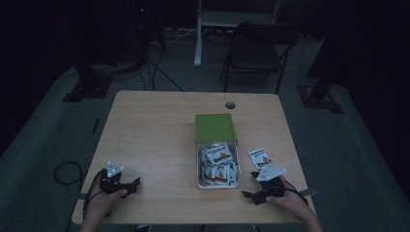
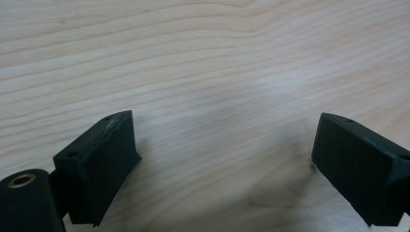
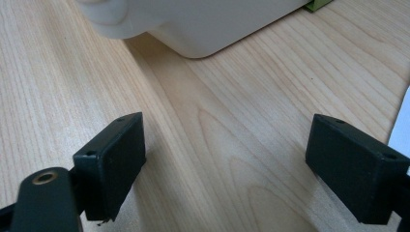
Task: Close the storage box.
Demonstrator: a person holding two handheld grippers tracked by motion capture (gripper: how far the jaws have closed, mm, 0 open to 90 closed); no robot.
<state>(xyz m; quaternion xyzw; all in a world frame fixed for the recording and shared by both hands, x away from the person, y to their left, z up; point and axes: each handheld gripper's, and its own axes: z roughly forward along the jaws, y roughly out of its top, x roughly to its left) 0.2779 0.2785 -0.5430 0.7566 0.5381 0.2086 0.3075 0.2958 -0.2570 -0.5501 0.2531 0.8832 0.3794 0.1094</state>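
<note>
at the near edge of the bench (image 1: 145, 125) the person's two hands rest on the wood, each holding a set of tongs. the left tongs (image 1: 126, 183) sit at the near left corner, held by the left hand (image 1: 104, 198), with a grey three-cornered plate on top. in the left gripper view the left tongs (image 2: 222, 159) are released: the two black jaws stand well apart with only bare wood grain between them, and nothing is gripped.

the right tongs (image 1: 250, 186) lie at the near right, held by the right hand (image 1: 292, 200). in the right gripper view the right tongs (image 3: 225, 164) are likewise released, jaws spread wide over bare wood, grasping nothing. ahead of them in that view stands the rounded white corner of the tray (image 3: 203, 29), near but not touching the jaws.

just beyond the right tongs a single white card (image 1: 259, 158) with dark and orange print lies flat on the bench, to the right of the tray and apart from it. its white edge also shows at the right border of the right gripper view.

the tray (image 1: 199, 181) sits at the middle of the bench, between the two tongs, and holds a loose heap of similar cards (image 1: 217, 164). touching its far end is a green lid (image 1: 215, 127).

farther on, near the far edge of the bench, is a round cable hole (image 1: 230, 105). behind the bench a dark folding chair (image 1: 258, 50) stands on the floor.
</note>
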